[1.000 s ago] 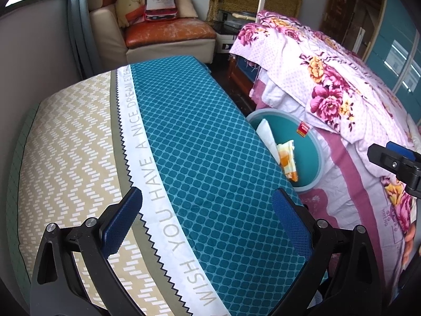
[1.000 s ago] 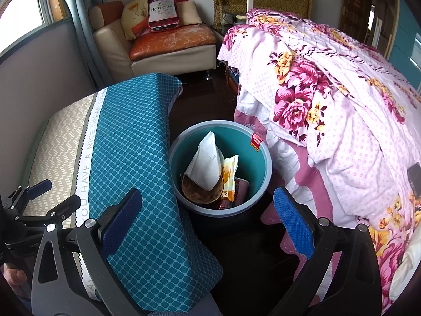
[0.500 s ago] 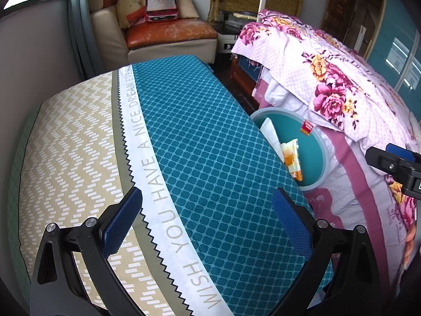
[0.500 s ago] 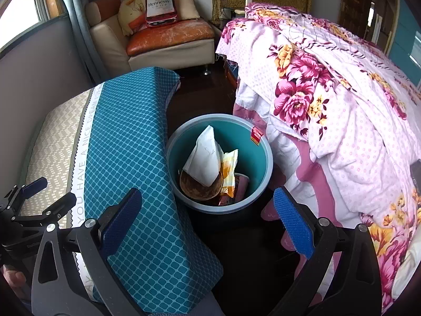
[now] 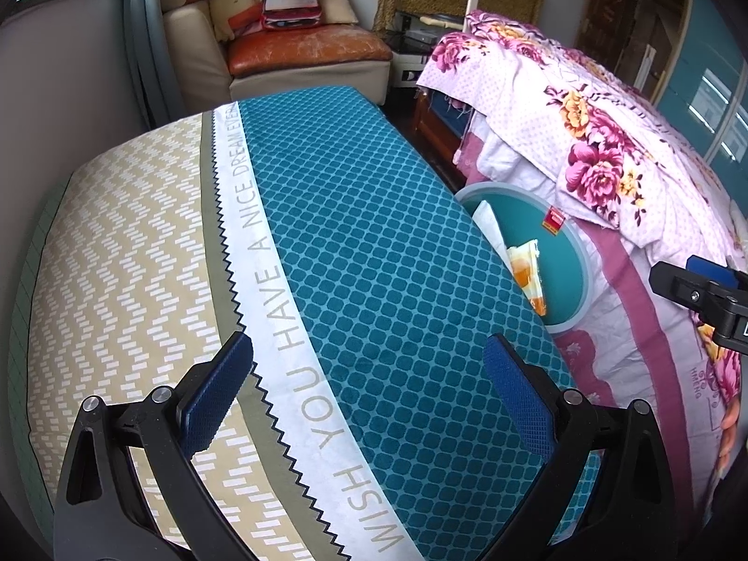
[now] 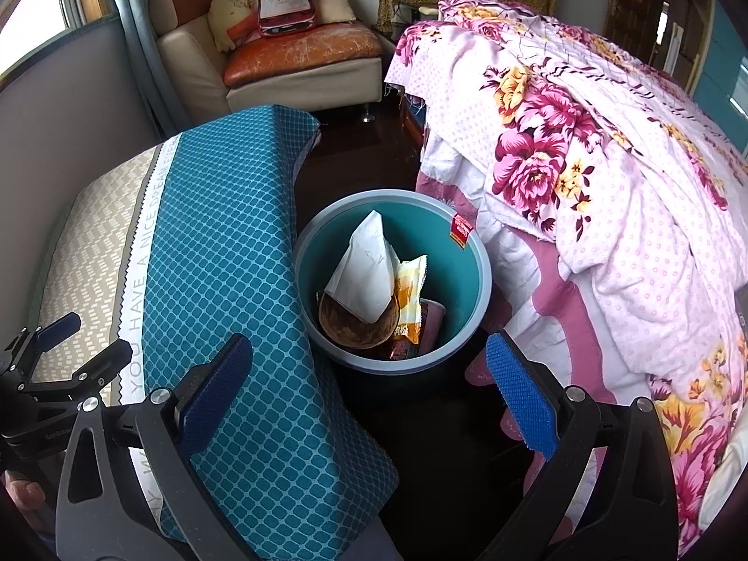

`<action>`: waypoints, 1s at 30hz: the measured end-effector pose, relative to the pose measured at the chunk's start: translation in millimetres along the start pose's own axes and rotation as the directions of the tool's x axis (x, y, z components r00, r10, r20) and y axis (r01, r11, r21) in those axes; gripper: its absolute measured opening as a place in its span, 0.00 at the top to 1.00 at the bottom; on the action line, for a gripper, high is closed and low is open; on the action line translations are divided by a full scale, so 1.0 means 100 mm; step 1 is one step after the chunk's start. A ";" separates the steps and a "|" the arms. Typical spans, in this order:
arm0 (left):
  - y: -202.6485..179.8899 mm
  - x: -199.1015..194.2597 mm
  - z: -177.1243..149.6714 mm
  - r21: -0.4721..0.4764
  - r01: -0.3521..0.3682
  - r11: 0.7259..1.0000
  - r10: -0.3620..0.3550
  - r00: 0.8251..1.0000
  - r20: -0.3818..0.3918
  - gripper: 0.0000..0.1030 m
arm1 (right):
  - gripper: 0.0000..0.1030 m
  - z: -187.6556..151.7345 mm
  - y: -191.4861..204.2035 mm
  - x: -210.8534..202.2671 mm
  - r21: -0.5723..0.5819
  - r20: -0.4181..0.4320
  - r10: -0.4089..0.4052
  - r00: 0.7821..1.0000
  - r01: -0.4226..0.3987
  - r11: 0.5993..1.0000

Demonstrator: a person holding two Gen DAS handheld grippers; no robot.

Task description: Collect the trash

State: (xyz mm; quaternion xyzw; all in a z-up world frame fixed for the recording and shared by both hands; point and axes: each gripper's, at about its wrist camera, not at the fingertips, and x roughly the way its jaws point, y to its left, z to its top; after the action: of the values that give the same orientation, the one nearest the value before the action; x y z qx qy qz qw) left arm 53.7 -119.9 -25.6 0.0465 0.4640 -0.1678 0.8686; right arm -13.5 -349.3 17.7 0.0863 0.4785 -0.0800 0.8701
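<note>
Left tongs (image 5: pixel 369 374) spread wide, empty, over surface (image 5: pixel 374 257): teal lattice cloth, cream chevron half, lettered white band. Right tongs (image 6: pixel 369 374) spread wide, empty, above round teal bin (image 6: pixel 467 280) on dark floor between surface and floral bed (image 6: pixel 607 163). Bin holds white paper (image 6: pixel 364 271), brown bowl (image 6: pixel 350 327), orange wrapper (image 6: pixel 409 294). Far: worn leather armchair (image 6: pixel 299 61).

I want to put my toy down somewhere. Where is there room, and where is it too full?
The long patterned cushion is bare on top, from its tan zigzag side by the wall to its teal side by the trash bin. The dark floor between cushion, bin and armchair is bare too. The bin is crowded with a white paper bag and wrappers.
</note>
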 end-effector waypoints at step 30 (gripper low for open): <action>0.09 0.09 -0.03 -0.015 0.018 1.000 -0.019 1.000 -0.022 0.04 | 0.07 0.04 0.10 0.06 -0.020 -0.013 -0.014 1.000 0.014 1.000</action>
State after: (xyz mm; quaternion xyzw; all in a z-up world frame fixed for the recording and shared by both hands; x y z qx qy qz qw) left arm 58.9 -112.7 -36.1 0.0376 0.4751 -0.1719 0.8622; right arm -4.9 -340.6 15.9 0.0747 0.4856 -0.0807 0.8672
